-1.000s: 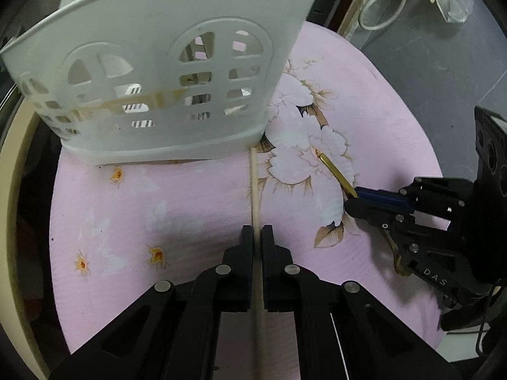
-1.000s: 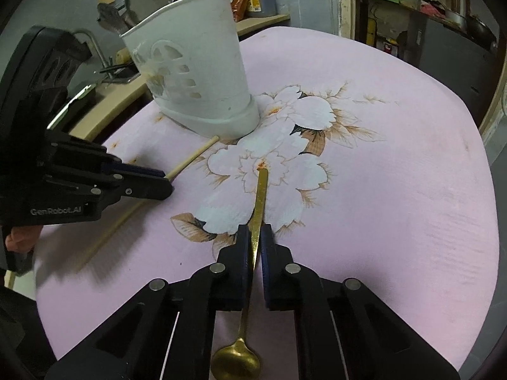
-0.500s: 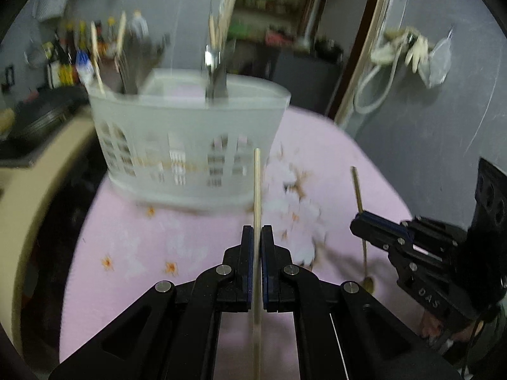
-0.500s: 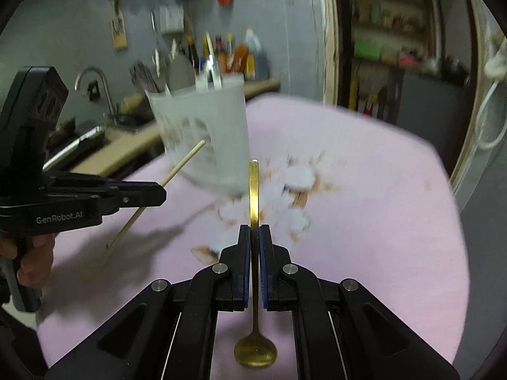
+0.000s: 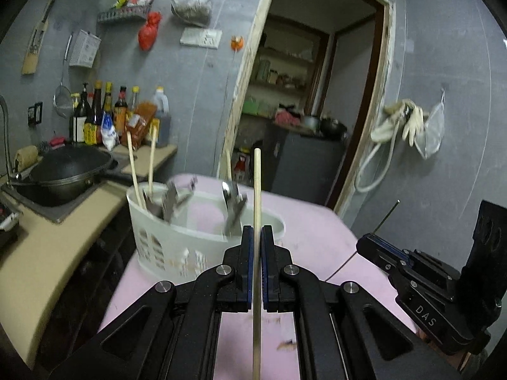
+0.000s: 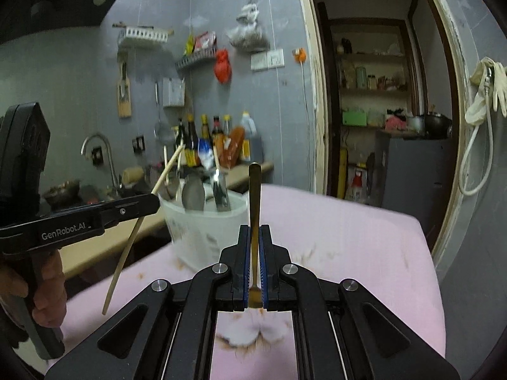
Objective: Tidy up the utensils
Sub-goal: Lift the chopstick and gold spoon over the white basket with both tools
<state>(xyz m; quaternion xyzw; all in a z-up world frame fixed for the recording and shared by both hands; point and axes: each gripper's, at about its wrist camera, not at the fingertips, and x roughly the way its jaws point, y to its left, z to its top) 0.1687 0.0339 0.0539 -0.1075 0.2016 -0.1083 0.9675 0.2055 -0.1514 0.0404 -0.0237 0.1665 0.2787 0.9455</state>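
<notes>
We see one white slotted plastic basket (image 5: 177, 240) holding three wooden chopsticks (image 5: 134, 171) and blurred metal cutlery (image 5: 233, 202) — our left gripper (image 5: 257, 237) clamps a fourth chopstick (image 5: 257, 190), our right gripper (image 6: 254, 237) a gold-coloured metal spoon (image 6: 254, 196).

Pink floral tablecloth (image 6: 348, 237), white basket (image 5: 196, 243), gold spoon (image 6: 254, 196).

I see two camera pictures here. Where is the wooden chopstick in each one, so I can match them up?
Left wrist view: the wooden chopstick stands upright at centre, clamped in the left gripper.
Right wrist view: the same chopstick slants across the left side, passing through that gripper.
Shared landmark: the white utensil basket on the pink tablecloth, behind the chopstick in both views.
</notes>
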